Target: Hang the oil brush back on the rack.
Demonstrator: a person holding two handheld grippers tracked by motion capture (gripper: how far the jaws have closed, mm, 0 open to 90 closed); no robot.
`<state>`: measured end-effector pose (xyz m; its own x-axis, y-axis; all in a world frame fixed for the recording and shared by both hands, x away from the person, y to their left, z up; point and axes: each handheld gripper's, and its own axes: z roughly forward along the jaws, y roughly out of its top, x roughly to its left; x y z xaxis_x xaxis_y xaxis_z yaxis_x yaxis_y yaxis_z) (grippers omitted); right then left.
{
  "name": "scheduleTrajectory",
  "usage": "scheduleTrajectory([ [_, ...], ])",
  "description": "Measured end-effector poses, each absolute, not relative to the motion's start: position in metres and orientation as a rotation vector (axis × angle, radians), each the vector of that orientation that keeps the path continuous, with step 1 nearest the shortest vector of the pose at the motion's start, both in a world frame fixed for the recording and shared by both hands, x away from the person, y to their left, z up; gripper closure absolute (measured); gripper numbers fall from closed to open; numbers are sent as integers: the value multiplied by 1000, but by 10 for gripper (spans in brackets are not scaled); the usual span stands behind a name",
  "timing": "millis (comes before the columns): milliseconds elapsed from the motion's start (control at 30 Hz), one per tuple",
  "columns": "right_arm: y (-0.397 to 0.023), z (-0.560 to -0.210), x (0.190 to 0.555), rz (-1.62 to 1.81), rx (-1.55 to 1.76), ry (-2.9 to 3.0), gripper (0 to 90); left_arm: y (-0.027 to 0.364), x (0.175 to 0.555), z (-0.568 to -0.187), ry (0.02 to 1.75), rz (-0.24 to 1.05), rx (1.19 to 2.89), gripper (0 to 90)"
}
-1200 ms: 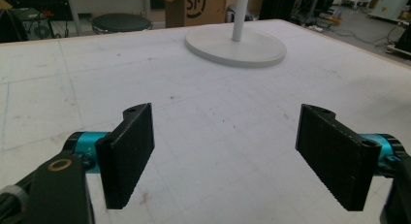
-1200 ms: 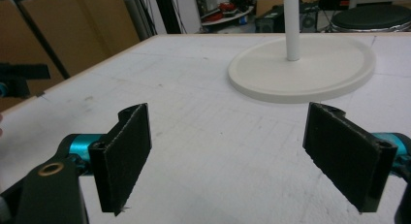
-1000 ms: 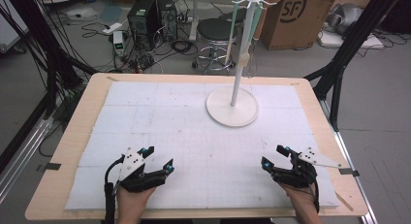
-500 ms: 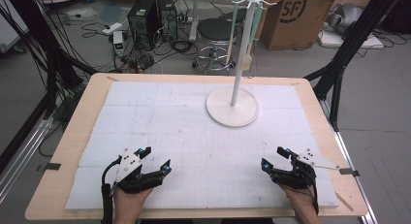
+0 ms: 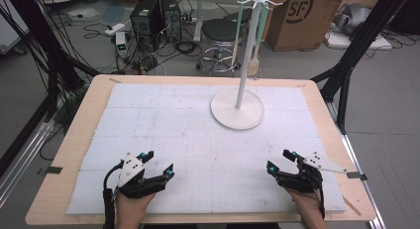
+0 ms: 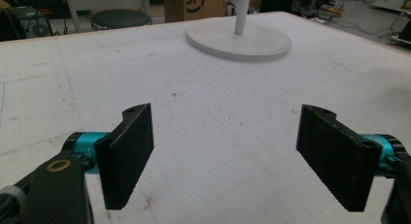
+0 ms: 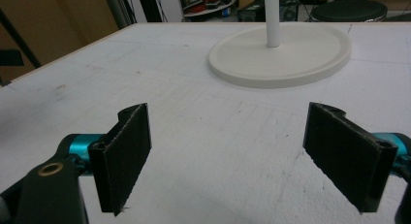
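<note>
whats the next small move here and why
Probably bring one gripper forward toward the white stand. Both the left gripper and right gripper sit open and empty near the table's front edge, and the stand is the nearest thing ahead of them.

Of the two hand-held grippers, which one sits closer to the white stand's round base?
The right gripper, by a small margin: the white stand's round base sits right of the table's middle, farther from the left gripper.

High view: looks forward and down on my tabletop (image 5: pixel 89 140) from above my side. Claw views: each rides low and near, looking along my jaws; both share the white stand (image 6: pixel 240 37) ahead.
</note>
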<state>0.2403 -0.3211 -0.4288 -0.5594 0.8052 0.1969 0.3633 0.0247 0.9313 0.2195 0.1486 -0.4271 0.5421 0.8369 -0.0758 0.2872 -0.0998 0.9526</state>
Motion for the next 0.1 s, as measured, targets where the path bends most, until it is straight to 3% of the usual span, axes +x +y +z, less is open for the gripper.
scheduleTrajectory([
  [100, -320, -429, 240, 1553, 1192, 1921, 163, 148, 220, -427, 961, 611, 1660, 218],
])
